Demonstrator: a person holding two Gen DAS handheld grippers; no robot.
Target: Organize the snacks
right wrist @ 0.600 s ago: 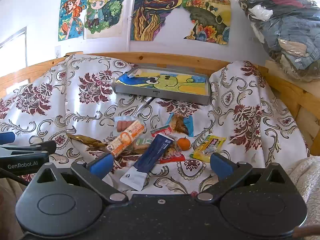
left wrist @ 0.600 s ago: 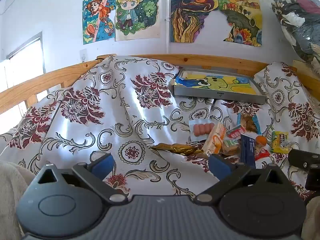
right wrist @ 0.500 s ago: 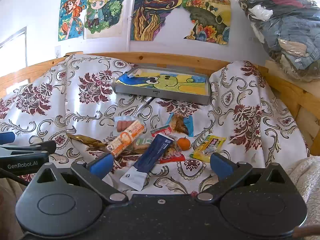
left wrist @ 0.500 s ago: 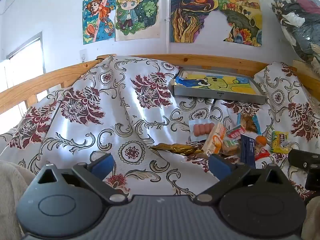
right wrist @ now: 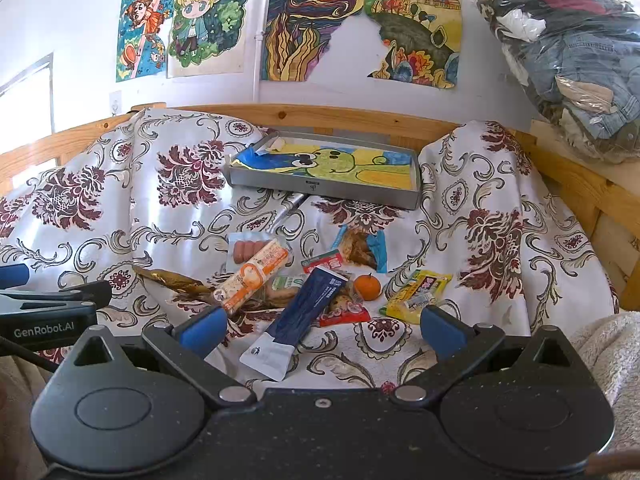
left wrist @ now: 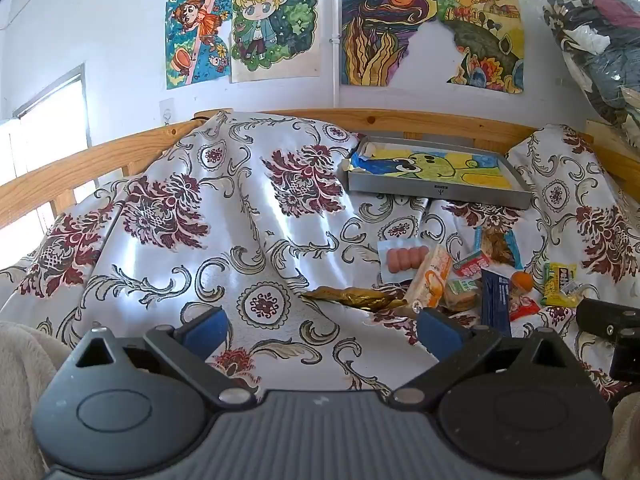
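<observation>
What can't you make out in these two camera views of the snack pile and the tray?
- Right wrist view: the sandwich pack is mostly covered by the orange packet and the dark blue packet.
- Both views: print on the yellow packet is too small to read.
- Left wrist view: the right gripper is cut off by the frame edge.
- Tray: a drawing covers its floor.
</observation>
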